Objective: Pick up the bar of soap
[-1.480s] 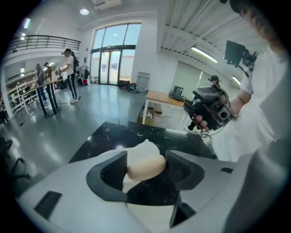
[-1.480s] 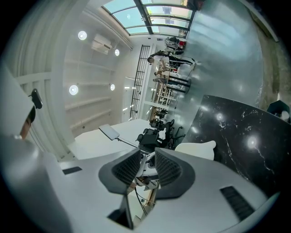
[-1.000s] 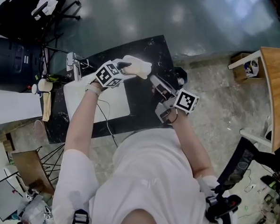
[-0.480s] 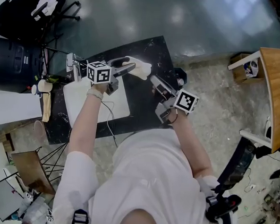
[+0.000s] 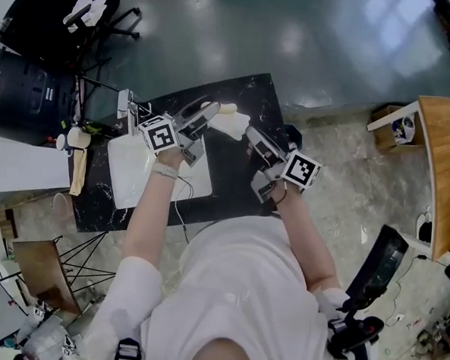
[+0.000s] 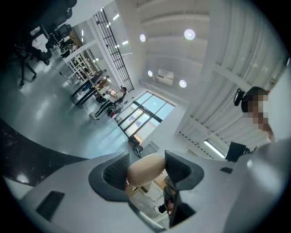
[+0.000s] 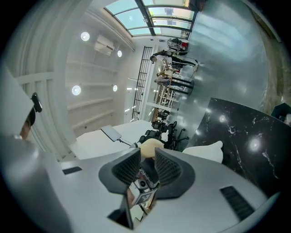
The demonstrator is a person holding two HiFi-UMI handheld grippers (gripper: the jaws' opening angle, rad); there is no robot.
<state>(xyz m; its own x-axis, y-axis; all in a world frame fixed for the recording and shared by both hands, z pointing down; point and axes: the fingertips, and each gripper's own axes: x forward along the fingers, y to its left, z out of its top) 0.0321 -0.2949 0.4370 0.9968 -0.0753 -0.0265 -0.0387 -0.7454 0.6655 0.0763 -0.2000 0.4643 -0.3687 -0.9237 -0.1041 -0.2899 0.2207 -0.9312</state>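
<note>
The bar of soap (image 6: 144, 169) is a beige oval, and my left gripper (image 6: 145, 170) is shut on it, one pad on each side. In the head view the left gripper (image 5: 212, 111) reaches over the black marble table (image 5: 249, 93), with the soap (image 5: 228, 108) showing at its tips above a white object (image 5: 230, 125). My right gripper (image 5: 253, 137) hovers just right of that object, its jaws a narrow gap apart with nothing between them. In the right gripper view (image 7: 146, 157) the soap (image 7: 152, 146) lies beyond the tips.
A white rectangular basin (image 5: 134, 166) fills the table's left part, with a metal fitting (image 5: 126, 101) behind it. A wooden table (image 5: 443, 151) stands at the right and dark chairs (image 5: 68, 14) at the far left. The white object (image 7: 202, 152) rests on the marble.
My left gripper has rolled so its marker cube faces another way, and it has drawn slightly toward the right gripper with the soap. The right gripper has hardly moved.
</note>
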